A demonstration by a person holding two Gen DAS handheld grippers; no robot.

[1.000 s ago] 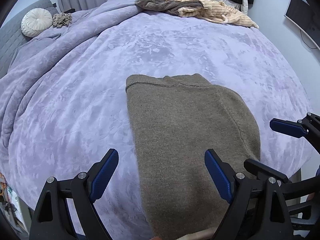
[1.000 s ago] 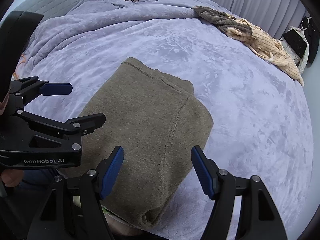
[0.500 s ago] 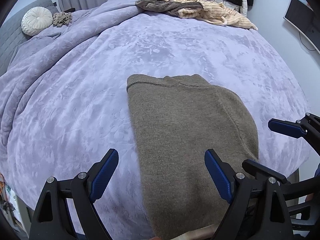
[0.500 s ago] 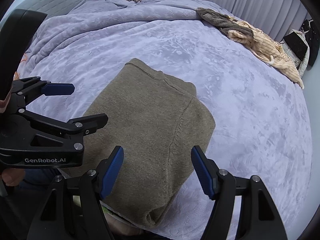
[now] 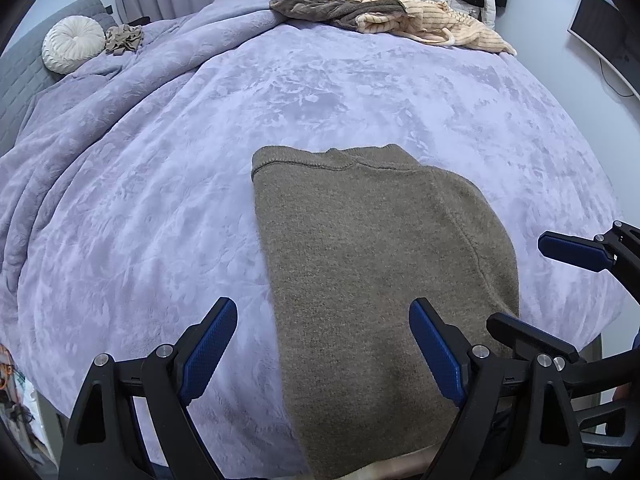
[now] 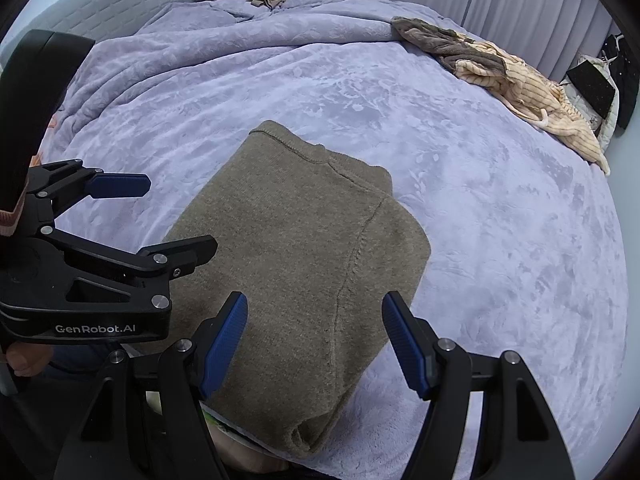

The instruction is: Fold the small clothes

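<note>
A bed under a lilac plush blanket carries a folded olive knit sweater at six o'clock, and a crumpled clothes heap at one o'clock.

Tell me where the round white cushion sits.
The round white cushion lies at the bed's far left corner in the left wrist view, against the grey headboard, beside a small crumpled beige cloth.

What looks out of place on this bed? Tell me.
The folded olive sweater lies flat but overhangs the near edge of the lilac blanket. At the far edge, unfolded clothes sit in a heap. Nothing looks spilled or damaged.
</note>
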